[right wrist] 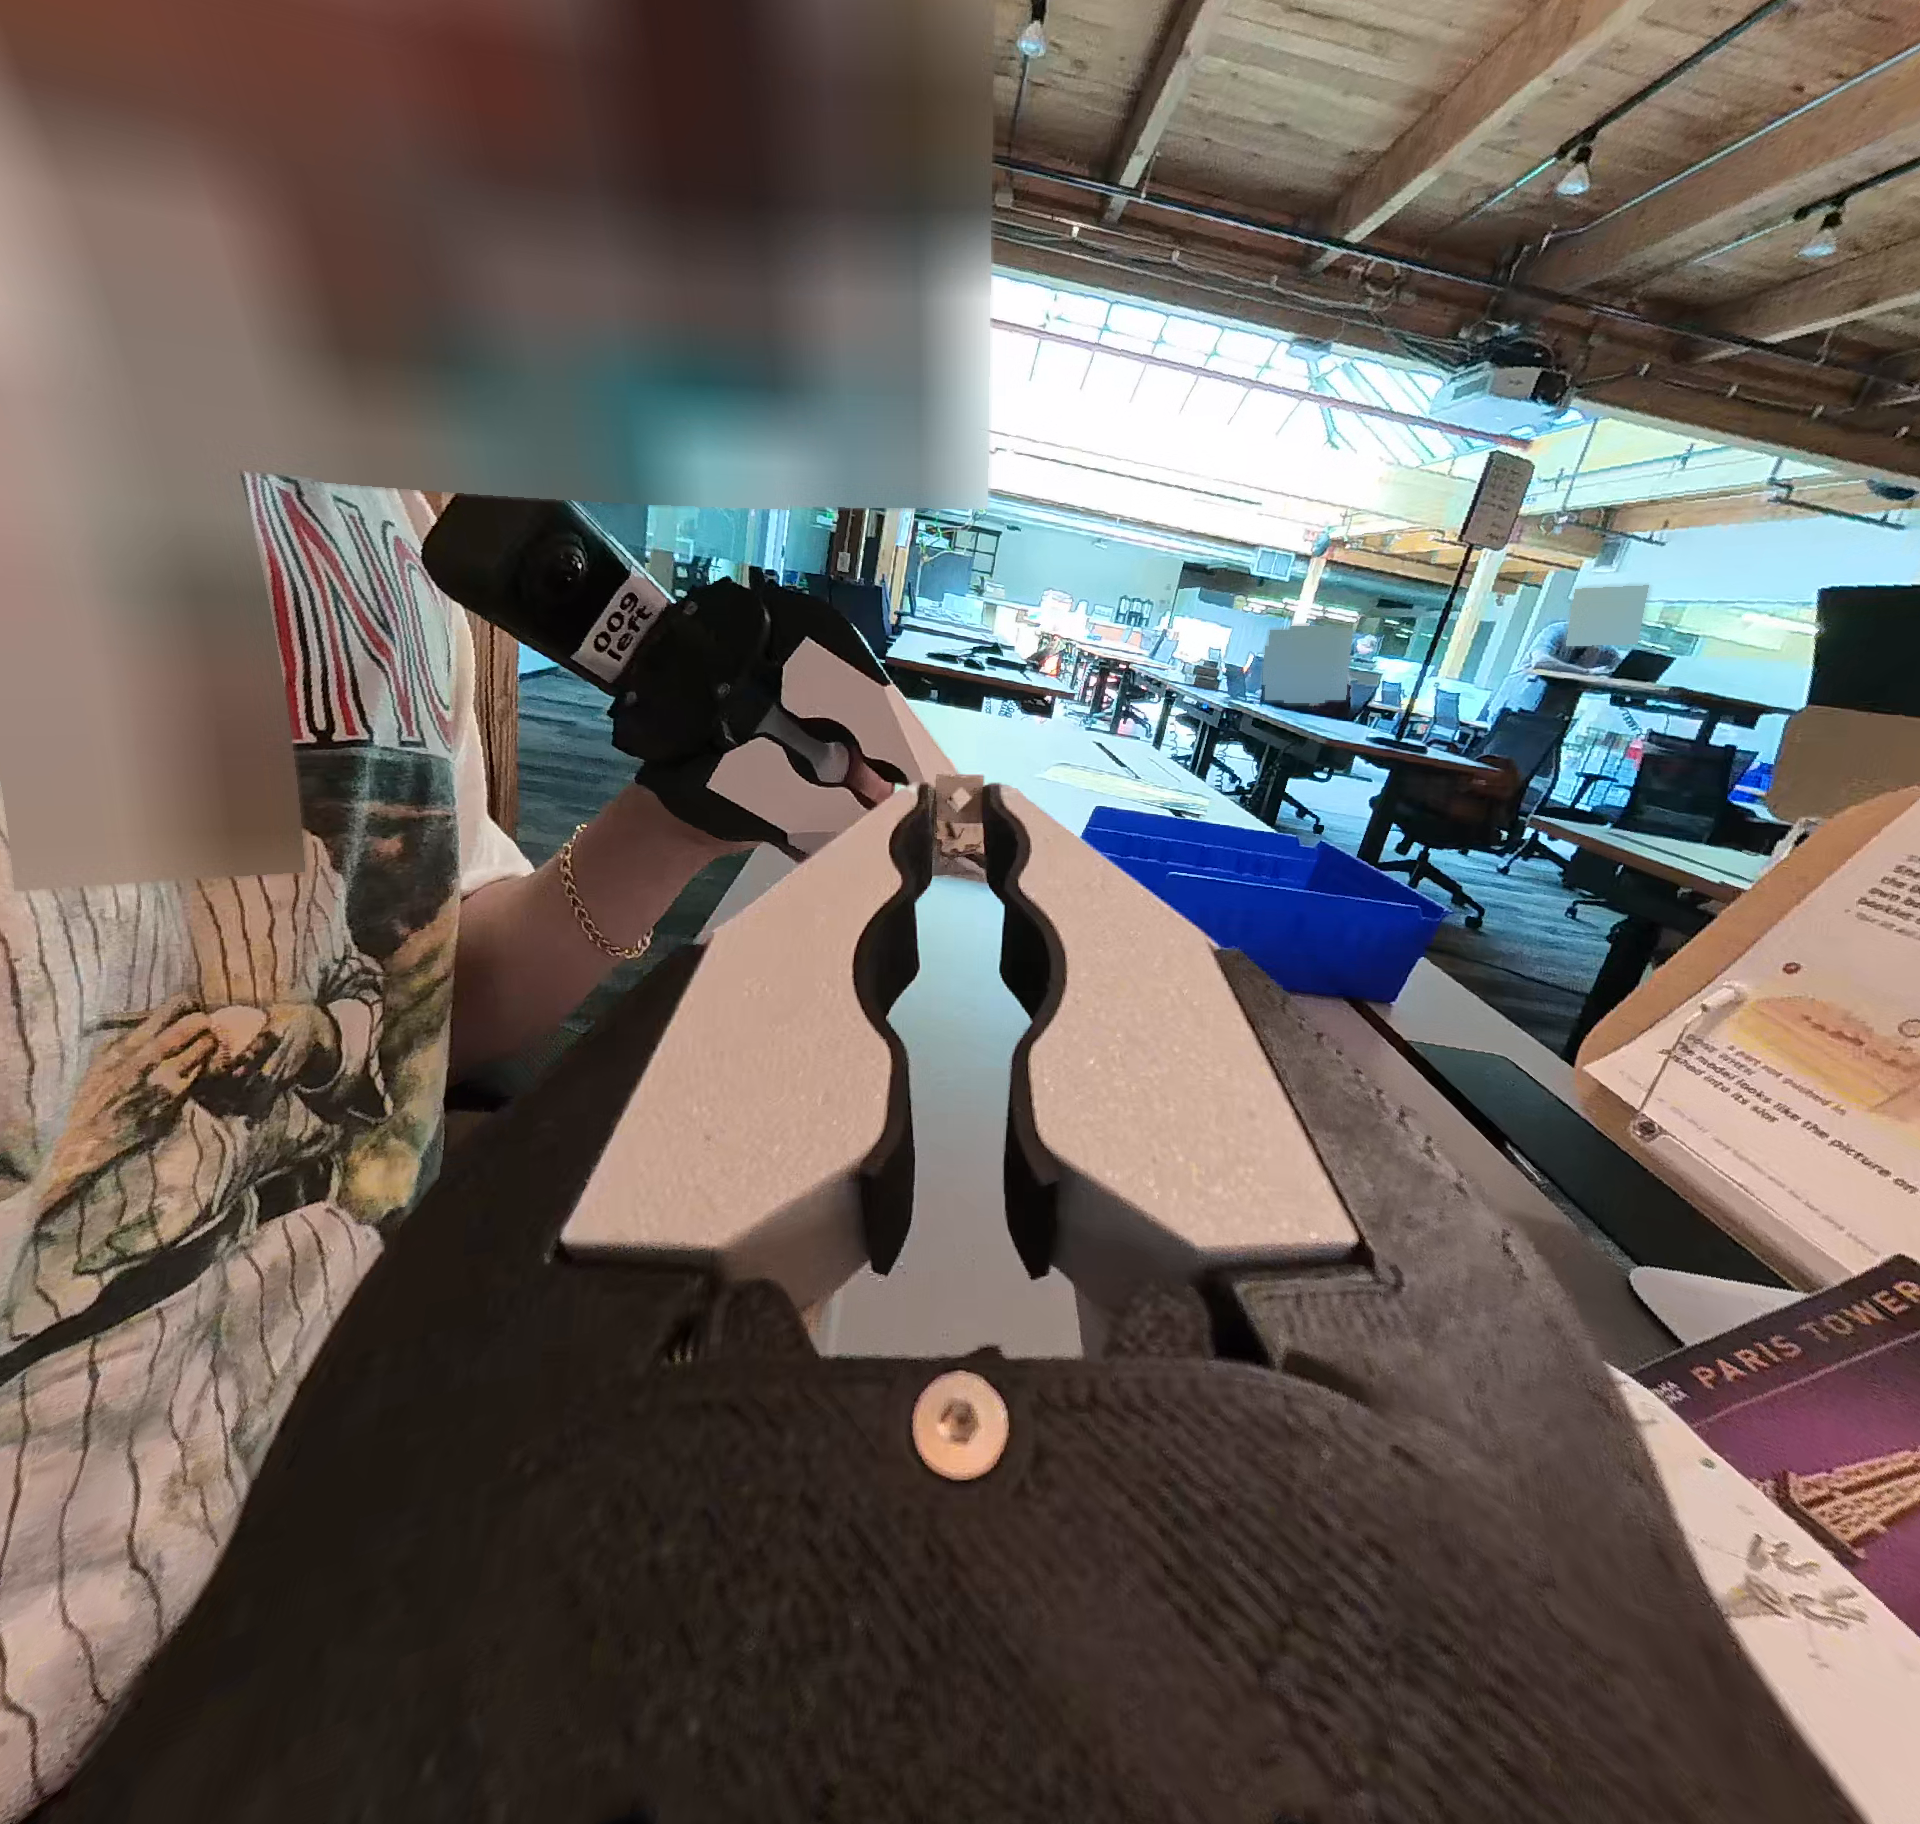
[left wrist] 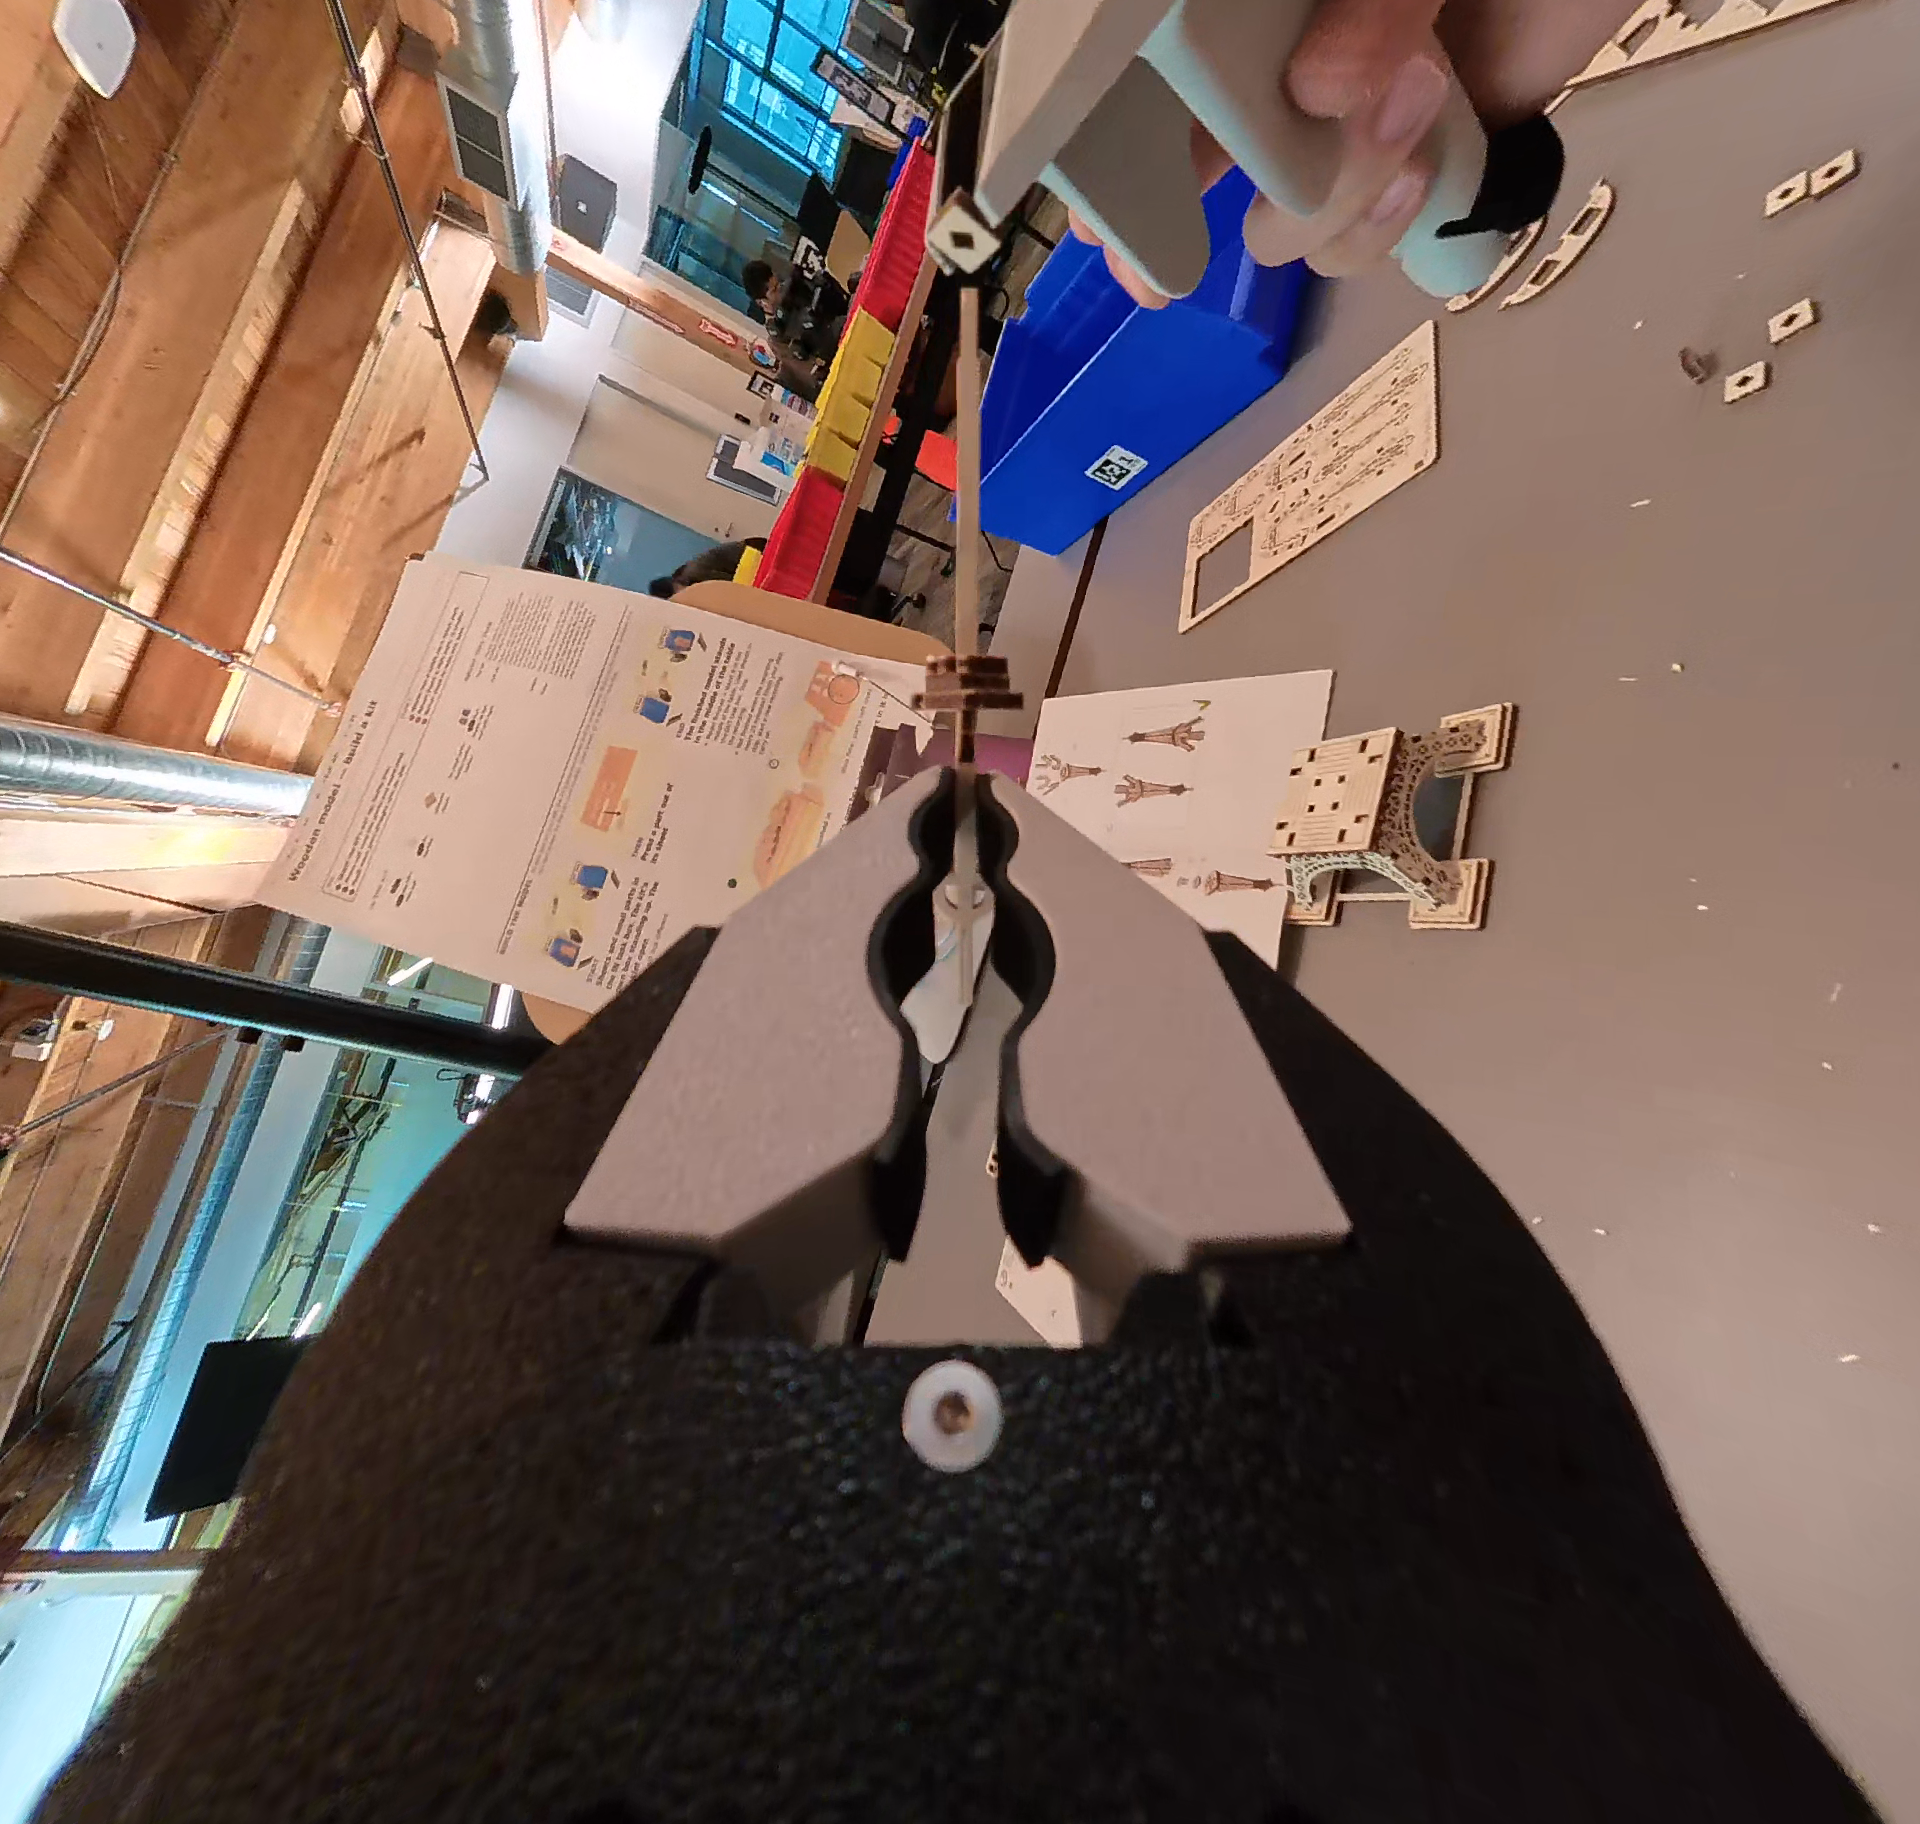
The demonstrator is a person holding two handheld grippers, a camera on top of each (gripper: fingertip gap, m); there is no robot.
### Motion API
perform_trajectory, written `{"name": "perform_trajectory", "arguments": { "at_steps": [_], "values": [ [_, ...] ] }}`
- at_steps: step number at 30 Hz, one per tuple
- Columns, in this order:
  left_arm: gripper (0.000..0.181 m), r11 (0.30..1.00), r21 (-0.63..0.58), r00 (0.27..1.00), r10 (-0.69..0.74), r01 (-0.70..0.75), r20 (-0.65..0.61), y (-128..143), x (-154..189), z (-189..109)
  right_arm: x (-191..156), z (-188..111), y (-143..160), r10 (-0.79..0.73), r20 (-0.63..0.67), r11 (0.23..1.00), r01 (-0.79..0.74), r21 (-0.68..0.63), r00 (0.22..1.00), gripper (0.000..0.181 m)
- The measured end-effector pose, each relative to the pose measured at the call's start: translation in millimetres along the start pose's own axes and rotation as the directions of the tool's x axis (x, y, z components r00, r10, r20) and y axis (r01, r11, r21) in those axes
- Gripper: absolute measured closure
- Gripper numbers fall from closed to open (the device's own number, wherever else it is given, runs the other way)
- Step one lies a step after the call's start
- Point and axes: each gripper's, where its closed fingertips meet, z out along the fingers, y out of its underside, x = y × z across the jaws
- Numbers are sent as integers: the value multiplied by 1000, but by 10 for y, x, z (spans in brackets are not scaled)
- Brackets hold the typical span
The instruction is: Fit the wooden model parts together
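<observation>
My left gripper is shut on the lower end of a thin wooden spire, which carries a stack of small wooden plates just past the fingertips. My right gripper comes in from above, shut on a small square wooden piece with a diamond hole, held at the far tip of the spire. In the right wrist view my right gripper pinches that square piece at its fingertips. The left gripper shows just left of it, almost touching.
On the grey table stand the lattice tower base, a punched wooden sheet, loose small squares, curved pieces, a blue bin and a picture booklet. An instruction sheet stands propped behind. Across from one pair of fingers to the other is roughly 9 cm.
</observation>
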Motion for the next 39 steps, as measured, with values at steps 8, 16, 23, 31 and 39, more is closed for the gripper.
{"name": "perform_trajectory", "arguments": {
  "at_steps": [8, 16, 23, 31, 39],
  "values": [
    [181, 1000, -12, 1000, 0, 0, -16, 31, 22, 13, -26, 48, 138, -81, 18, 991, 82, -102, 997, 174],
    [181, 1000, -30, 999, -7, 5, -44, 78, 61, 30, -18, 60, 187, -141, 19, 978, 142, -152, 990, 174],
    [181, 999, -34, 998, 1, -3, -70, 75, 107, 38, -20, 61, 237, -177, 40, 963, 182, -201, 983, 174],
    [181, 999, -48, 995, -2, -3, -103, 116, 169, 78, -29, 107, 362, -219, 65, 923, 228, -310, 974, 175],
    [181, 997, 21, 981, -72, 77, -180, 164, 241, 105, -10, 111, 452, -260, 107, 840, 280, -465, 960, 174]
  ]
}}
